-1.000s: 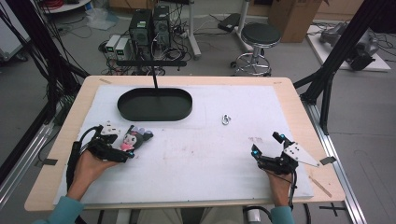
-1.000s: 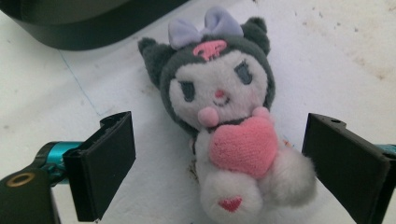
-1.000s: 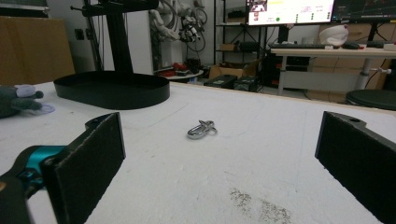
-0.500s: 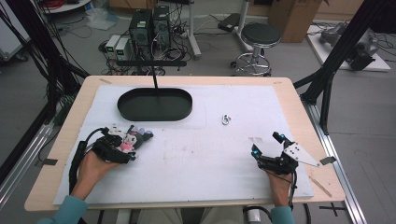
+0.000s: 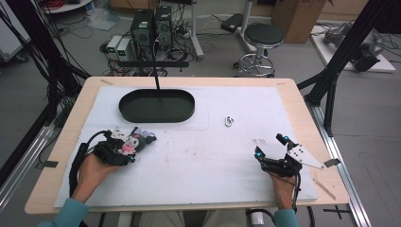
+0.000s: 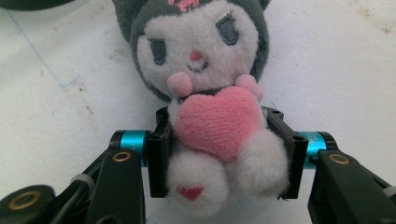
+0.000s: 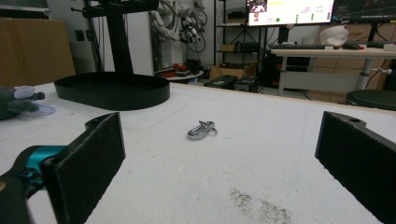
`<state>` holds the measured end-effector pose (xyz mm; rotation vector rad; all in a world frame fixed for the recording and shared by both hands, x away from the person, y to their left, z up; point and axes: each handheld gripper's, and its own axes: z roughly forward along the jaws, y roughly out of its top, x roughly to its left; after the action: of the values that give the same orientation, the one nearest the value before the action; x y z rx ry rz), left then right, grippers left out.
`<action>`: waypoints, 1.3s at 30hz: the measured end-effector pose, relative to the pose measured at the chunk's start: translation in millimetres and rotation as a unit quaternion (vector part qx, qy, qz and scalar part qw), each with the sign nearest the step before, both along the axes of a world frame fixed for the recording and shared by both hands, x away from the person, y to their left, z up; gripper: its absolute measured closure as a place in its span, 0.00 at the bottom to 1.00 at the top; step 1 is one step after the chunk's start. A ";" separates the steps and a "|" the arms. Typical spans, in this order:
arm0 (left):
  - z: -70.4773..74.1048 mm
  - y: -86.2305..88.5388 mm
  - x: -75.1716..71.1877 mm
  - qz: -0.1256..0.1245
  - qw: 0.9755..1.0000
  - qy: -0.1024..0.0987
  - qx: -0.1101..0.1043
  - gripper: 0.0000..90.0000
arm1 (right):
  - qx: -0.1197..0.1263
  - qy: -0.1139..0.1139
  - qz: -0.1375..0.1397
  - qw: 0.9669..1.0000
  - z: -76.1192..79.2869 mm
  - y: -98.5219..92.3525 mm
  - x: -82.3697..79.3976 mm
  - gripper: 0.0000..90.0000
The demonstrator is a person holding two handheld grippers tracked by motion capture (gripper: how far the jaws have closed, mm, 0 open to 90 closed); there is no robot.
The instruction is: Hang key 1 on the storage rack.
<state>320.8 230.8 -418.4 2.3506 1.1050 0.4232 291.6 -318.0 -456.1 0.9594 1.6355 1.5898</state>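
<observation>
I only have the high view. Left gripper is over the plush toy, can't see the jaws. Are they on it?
Observer: Yes. In the left gripper view the left gripper has just been closing, and its pads press the plush toy on both sides of its body, at the pink heart.
Operator: Toy lifted?
Observer: Can't tell; its head looks to lie on the white mat.
Operator: Right side?
Observer: The right gripper stands wide open with nothing between the jaws, aimed toward the metal clip on the mat.
Operator: Anything past the clip?
Observer: The black tray sits beyond it, to the left.
</observation>
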 end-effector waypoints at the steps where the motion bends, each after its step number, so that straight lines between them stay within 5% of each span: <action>1: -0.2 0.0 -0.1 -0.002 1.000 -0.002 0.000 0.56 | 0.000 0.000 0.000 1.000 0.0 0.0 0.0 0.01; 8: 2.1 1.6 2.1 0.014 1.000 0.013 -0.010 0.57 | 0.000 0.001 -0.001 1.000 0.0 -0.3 0.1 0.01; 13: 4.8 1.5 -0.6 -0.004 1.000 -0.007 -0.021 0.58 | 0.000 0.001 -0.001 1.000 0.1 -0.3 0.0 0.01; 16: 9.6 4.4 -1.9 -0.002 0.999 -0.034 -0.038 0.57 | 0.000 0.001 -0.001 1.000 0.1 -0.2 0.0 0.01; 20: 18.3 10.4 -1.0 0.010 0.998 -0.043 -0.048 0.57 | -0.001 0.001 -0.001 1.000 0.0 -0.4 0.0 0.01; 26: 29.1 18.8 -2.8 0.007 0.992 -0.075 -0.099 0.57 | 0.000 0.001 -0.002 1.000 0.0 -0.3 0.0 0.01; 30: 36.0 21.2 -5.5 0.017 0.988 -0.106 -0.113 0.57 | 0.000 0.001 -0.001 1.000 0.0 -0.3 0.1 0.01; 39: 57.0 25.8 -1.8 0.032 0.981 -0.124 -0.144 0.57 | 0.000 0.002 0.000 1.000 0.1 -0.1 -0.2 0.01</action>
<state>319.0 256.6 -361.4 1.9556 1.0485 0.5257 291.5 -318.1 -456.0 0.9631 1.6380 1.5887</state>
